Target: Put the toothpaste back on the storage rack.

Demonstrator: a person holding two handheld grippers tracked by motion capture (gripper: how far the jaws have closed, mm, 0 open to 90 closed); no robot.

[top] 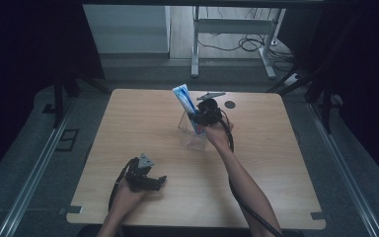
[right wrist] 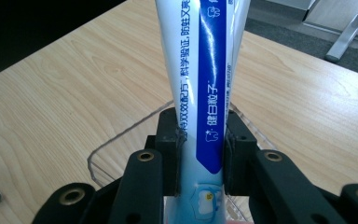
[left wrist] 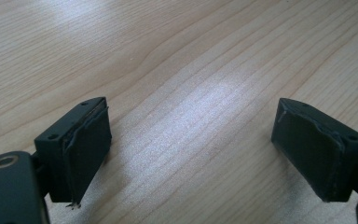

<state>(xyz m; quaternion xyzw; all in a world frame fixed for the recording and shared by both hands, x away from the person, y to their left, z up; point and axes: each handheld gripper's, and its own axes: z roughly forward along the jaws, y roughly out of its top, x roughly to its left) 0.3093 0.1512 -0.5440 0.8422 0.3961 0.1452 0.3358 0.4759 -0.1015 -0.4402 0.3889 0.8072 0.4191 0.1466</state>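
Right gripper view: right gripper (right wrist: 200,154) is pinching the toothpaste tube (right wrist: 200,93), holding it upright over the clear container (top: 192,136) mid-table. Left gripper (left wrist: 191,149) is resting spread apart, gripping nothing.

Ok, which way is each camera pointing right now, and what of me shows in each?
High view: above your side, looking forward and down on the table; both forearms, left gripper, right gripper.
Left gripper view: along its open jaws at bare wood.
Right gripper view: along its jaws, shut on the toothpaste tube over the clear container.
Shared: high and right gripper views both show the tube and container.
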